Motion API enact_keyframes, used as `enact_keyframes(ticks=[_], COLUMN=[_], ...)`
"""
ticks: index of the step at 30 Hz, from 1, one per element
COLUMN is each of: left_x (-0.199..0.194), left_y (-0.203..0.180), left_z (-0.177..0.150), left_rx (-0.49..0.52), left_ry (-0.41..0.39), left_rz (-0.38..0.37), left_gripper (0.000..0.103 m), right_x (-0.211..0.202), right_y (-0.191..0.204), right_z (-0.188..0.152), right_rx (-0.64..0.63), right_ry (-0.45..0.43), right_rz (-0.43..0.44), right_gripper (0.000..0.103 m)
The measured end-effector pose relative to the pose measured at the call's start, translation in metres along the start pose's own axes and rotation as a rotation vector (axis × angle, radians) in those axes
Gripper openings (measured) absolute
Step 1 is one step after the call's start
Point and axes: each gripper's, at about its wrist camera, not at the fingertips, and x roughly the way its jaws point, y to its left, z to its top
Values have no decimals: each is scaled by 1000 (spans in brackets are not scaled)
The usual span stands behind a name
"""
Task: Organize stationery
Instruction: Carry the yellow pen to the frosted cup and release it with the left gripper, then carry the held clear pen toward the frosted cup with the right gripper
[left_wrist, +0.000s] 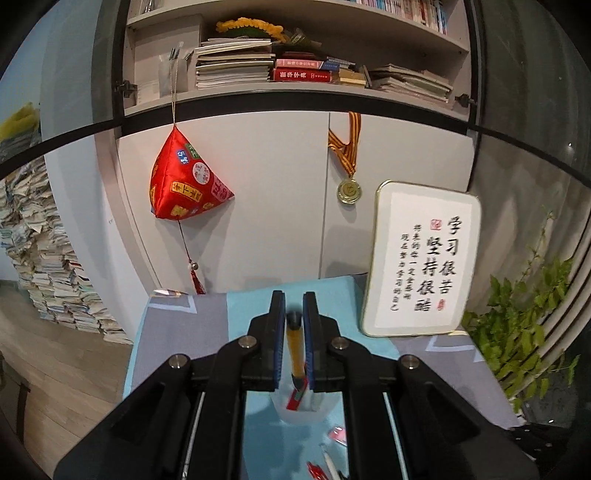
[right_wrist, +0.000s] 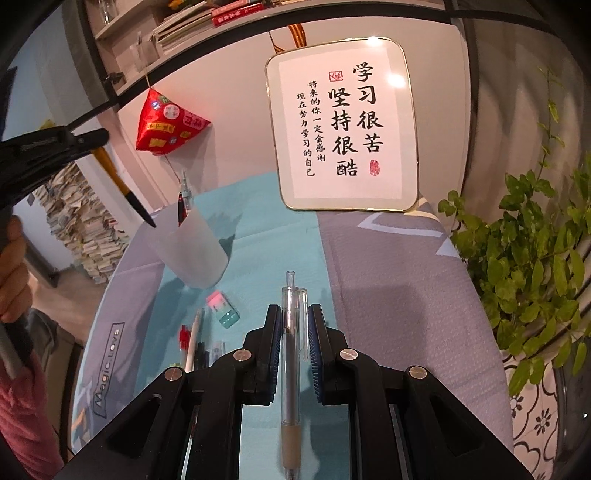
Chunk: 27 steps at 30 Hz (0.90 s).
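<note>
So far only one pen stands in the frosted cup. My left gripper pinches a yellow-barrelled pen, tip at the cup's rim, so that drop looks imminent. My right gripper pinches a clear gel pen above the cloth. Left to sort: the eraser and several pens lying beside it.

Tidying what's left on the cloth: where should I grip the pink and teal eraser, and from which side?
Grip the eraser across its two long flat sides, coming from above. It lies flat and blocky, clear of the cup and the pens beside it.
</note>
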Motion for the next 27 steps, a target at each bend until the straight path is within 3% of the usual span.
enact_keyframes(ticks=[12, 18, 27], left_x=[29, 20, -10], left_y=[12, 20, 26], left_z=[-17, -38, -76], left_rx=[-15, -36, 5], left_ry=[56, 90, 99], left_rz=[5, -13, 36], left_gripper=[8, 9, 10], right_x=[7, 6, 4], right_y=[3, 6, 23], right_z=[1, 2, 5], right_rx=[-4, -10, -36], right_ry=[15, 14, 11], right_rz=[12, 14, 16], right_gripper=[15, 15, 15])
